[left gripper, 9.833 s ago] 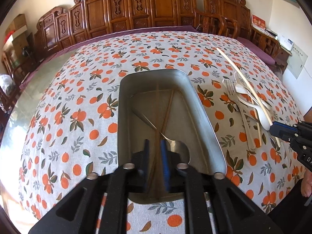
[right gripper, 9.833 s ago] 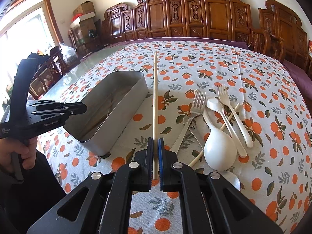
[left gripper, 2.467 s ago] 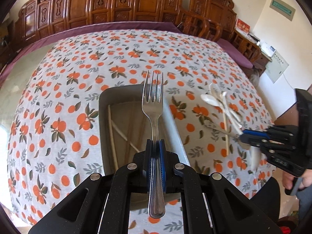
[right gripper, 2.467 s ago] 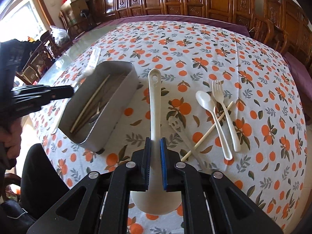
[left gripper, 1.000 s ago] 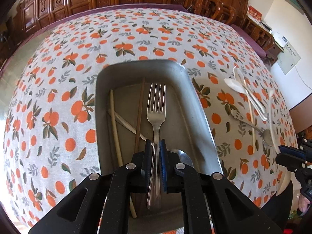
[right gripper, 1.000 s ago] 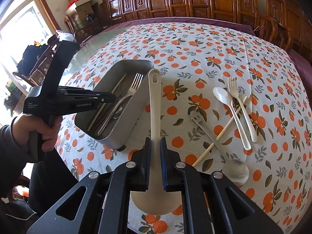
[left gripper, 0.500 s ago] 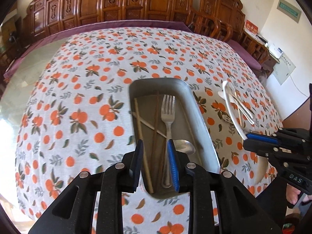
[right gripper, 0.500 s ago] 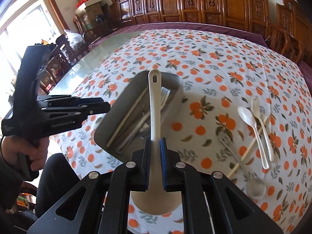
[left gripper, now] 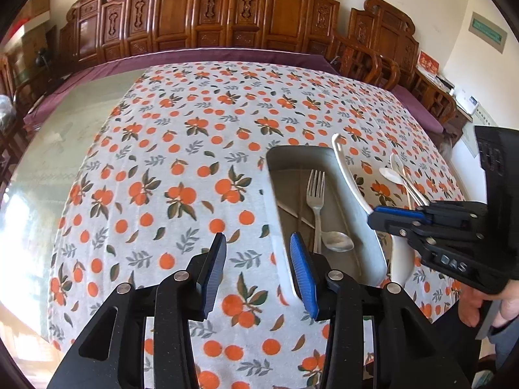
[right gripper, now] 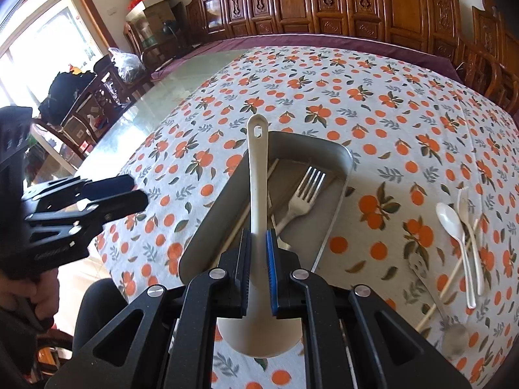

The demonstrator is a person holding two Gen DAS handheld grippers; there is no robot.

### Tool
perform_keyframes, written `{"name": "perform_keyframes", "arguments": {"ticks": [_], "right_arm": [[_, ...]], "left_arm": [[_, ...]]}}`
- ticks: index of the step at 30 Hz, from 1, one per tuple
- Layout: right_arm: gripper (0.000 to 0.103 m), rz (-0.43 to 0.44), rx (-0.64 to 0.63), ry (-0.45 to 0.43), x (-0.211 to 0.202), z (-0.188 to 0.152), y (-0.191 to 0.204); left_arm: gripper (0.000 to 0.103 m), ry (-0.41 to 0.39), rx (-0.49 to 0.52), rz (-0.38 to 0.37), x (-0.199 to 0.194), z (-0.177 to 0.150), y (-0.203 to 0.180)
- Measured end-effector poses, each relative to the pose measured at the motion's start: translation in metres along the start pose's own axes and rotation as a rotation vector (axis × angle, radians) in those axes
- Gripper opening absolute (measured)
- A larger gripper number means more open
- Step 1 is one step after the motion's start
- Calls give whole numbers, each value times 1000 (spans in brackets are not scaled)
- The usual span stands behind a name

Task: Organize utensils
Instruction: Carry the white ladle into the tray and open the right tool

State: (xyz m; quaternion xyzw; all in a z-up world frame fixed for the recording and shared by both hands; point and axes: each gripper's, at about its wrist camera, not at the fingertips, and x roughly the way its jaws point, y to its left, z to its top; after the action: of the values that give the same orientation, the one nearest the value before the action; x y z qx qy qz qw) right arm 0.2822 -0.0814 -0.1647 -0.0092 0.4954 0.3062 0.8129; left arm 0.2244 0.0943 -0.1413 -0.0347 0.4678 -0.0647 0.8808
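Now the metal fork (left gripper: 316, 191) lies loose in the steel tray (left gripper: 363, 214), tines pointing away, beside a metal spoon (left gripper: 337, 241) and a few chopsticks (right gripper: 240, 223); half a second ago it was only just leaving the left gripper (left gripper: 258, 259), whose jaws are now spread wide and holding nothing, drawn back to the left over the orange-print cloth on the counter (left gripper: 181, 149). So that piece is delivered, and the turn passes to the white ladle (right gripper: 258, 175). Its handle is clenched in the jaws of the right gripper (right gripper: 258, 269), bowl hanging below the fingers, and it has swung from beside the tray to directly above it, handle running along the tray's length (a second ago it hung over bare cloth). Lowering and letting go looks like the next step, though the bowl sits over the near rim and may need nudging forward. Still out on the cloth to the right are a white plastic spoon (right gripper: 451, 220), a white plastic fork (right gripper: 468, 227), one chopstick (right gripper: 451, 285) and a metal slotted spoon (right gripper: 431, 295), lying together.
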Motion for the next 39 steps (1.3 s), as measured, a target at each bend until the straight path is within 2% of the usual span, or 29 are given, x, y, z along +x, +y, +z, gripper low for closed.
{"name": "perform_keyframes", "arguments": {"ticks": [10,18,23,27,30,37,39], "right_arm": [[11,-13,75,37,40,17,-7],[11,-22,142,86,69,12,-16],[14,-22,152,87,71,9,-19],[14,-4,150,56,62,9,-21],[14,-18,131,24,48,8,-22],[14,-57,118,-80,-14,-12,-44],[14,-83,108,-101,-32,-20,-54]], "left_arm": [[39,0,-13,14,-5,-4,11],[40,4,-12,17,-7,-5,11],[40,5,-9,15,-8,-5,7],[41,-2,-4,14,-11,-3,3],[45,-8,1,11,-13,-2,-2],[54,-21,18,-6,-16,1,-20],[67,-23,27,-10,-16,2,-28]]}}
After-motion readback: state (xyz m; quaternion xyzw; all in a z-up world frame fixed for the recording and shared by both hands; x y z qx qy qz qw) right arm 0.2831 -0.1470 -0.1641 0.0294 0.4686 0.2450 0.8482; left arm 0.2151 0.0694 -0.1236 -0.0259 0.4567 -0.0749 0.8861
